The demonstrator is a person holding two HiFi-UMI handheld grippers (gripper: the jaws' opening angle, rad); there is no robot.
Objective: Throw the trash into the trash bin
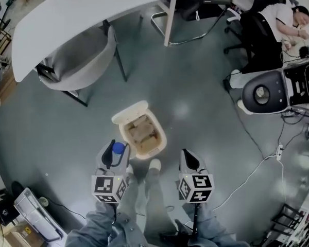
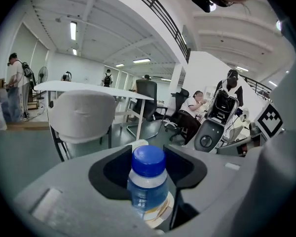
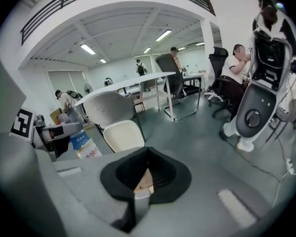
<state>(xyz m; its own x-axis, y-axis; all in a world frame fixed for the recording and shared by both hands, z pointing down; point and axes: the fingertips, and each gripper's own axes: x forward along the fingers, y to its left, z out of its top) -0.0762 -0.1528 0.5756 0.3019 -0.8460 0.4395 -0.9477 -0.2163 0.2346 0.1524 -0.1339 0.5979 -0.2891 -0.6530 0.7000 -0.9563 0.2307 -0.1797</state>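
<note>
A small clear bottle [image 1: 118, 148] with a blue cap [image 2: 148, 160] stands between the jaws of my left gripper [image 1: 115, 154], which is shut on it. The cream trash bin [image 1: 123, 136] stands on the grey floor just ahead of both grippers. Its lid [image 1: 130, 112] is tipped back and brownish waste lies inside. The left gripper is at the bin's near left corner. My right gripper [image 1: 188, 157] hangs to the right of the bin with its black pads together and nothing in them. In the right gripper view the bin's lid [image 3: 122, 135] and the bottle [image 3: 85, 144] show to the left.
A white table [image 1: 92, 14] and a grey shell chair [image 1: 82, 60] stand beyond the bin. At the right are a white and black wheeled machine [image 1: 262, 91], office chairs and a seated person. White cables [image 1: 257, 163] run over the floor. My own legs and shoes [image 1: 154, 164] are below.
</note>
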